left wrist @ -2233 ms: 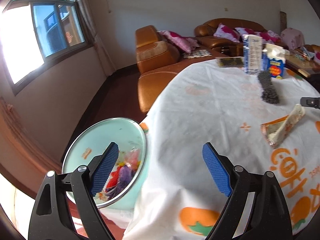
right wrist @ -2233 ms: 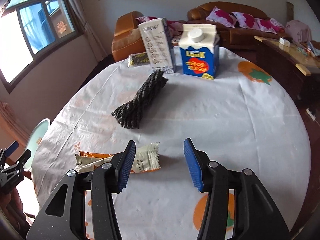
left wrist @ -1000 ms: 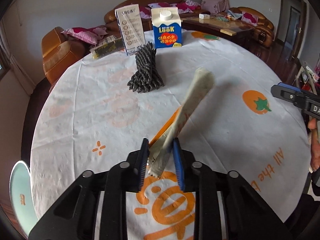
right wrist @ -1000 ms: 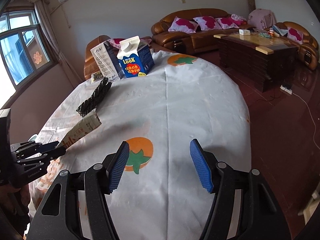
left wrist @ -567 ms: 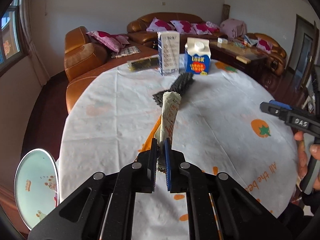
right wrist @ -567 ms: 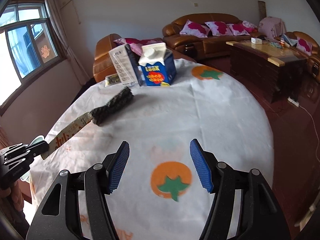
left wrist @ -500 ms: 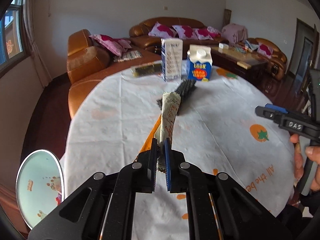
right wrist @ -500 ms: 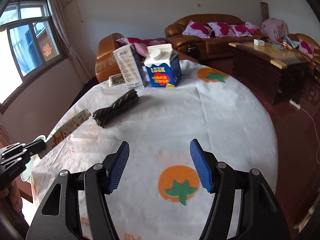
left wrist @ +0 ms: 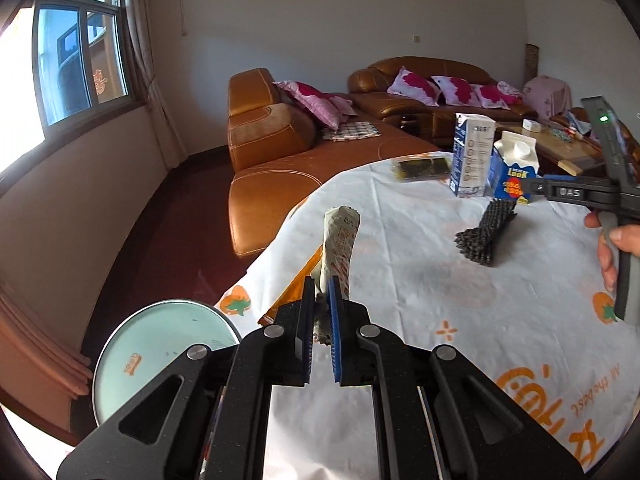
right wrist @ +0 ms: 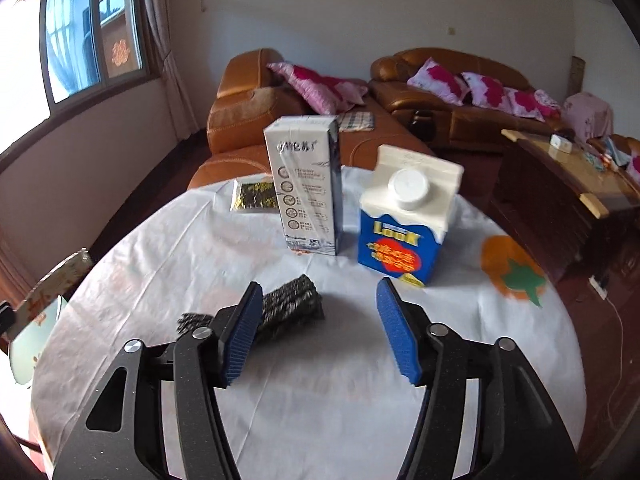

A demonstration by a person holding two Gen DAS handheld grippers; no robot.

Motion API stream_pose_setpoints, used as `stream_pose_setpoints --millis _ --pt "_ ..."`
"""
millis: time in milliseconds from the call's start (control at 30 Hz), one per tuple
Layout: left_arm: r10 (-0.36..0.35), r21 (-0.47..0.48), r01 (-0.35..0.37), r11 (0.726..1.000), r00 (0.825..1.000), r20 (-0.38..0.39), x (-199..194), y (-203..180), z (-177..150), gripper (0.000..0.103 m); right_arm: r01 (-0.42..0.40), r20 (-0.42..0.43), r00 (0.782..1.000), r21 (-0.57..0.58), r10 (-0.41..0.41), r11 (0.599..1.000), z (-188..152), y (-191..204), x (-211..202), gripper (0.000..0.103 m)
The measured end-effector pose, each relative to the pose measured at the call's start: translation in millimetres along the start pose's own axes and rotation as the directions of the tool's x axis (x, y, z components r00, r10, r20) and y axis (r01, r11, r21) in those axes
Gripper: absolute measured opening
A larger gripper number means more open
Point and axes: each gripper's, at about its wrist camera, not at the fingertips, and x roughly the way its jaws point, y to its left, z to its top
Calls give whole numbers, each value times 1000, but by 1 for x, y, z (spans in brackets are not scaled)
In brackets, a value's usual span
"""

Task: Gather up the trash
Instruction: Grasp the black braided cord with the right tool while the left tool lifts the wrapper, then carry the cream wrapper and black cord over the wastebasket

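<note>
Since a second ago the left gripper (left wrist: 320,292) has swung its catch from over the table's middle to the table's (left wrist: 460,320) edge, above the pale green trash bin (left wrist: 160,352). It pinches a crumpled cream-and-orange snack wrapper (left wrist: 340,240), which sticks up stiffly, clear of the cloth. The right gripper (right wrist: 318,322), jaws closing on nothing, now sits near the dark scrubber (right wrist: 292,308).

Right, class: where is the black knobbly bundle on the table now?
In the right wrist view the black knobbly bundle lies on the white tablecloth, left of centre, in front of the tall white carton.
</note>
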Motion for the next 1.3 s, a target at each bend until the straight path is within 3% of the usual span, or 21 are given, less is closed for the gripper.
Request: stream_pose_setpoints --millis 167,233,300,367,400,533,600,667,733,1000,1167,1200,1233,1267,1300 --pt "3 -7 -3 1000 1000 -10 4 10 -3 5 -31 -99 995 -10 30 999 3 -5 44 53" --pt "-7 -4 7 1000 1000 -15 6 10 -3 0 -80 -168 983 -17 76 997 -2 -5 58 51" --pt "-17 -4 17 1000 1000 -20 6 7 -6 0 -93 -187 979 -25 87 995 -8 -5 63 45" --pt "-34 -3 34 999 999 -28 9 4 -9 0 -152 -206 966 23 154 988 -9 -10 64 28" --pt "-44 0 44 999 998 -33 10 0 -10 0 -159 -212 964 32 162 987 -9 -10 64 27" --pt "-64 24 65 998 997 -42 13 -13 -16 2 -134 -213 969 -29 125 991 -15 -2 57 12" --pt "-54 30 56 998 998 -43 15 -17 -19 5 -120 -206 972 -40 109 992 -19 2 51 10" --pt "-46 30 47 998 998 -53 19 -19 -20 17 -119 -199 974 -24 112 993 -22 2 46 9" --pt "-35 22 36 999 998 -59 22 -20 -21 45 -117 -189 975 -5 114 993 -29 1 37 9" --pt "-25 -6 25 1000 996 -88 34 -27 -27 58 -110 -133 985 27 112 994 -55 -6 -3 9" --pt "-6 15 9 1000 987 -161 53 -34 -35 56 -125 -110 985 72 132 990 -59 -17 -15 9" --pt "-16 8 18 1000 985 -175 56 -33 -36 37 -128 -104 985 77 135 989 -60 -18 -18 9" --pt "-34 3 35 999 981 -191 60 -32 -38 28 -128 -100 986 78 136 989 -61 -17 -19 9" --pt "-35 5 36 999 981 -192 60 -32 -39 28 -129 -97 986 78 137 989 -63 -16 -21 9" --pt "-31 13 34 999 982 -188 59 -32 -38 18 -129 -90 987 79 136 988 -64 -15 -23 9"
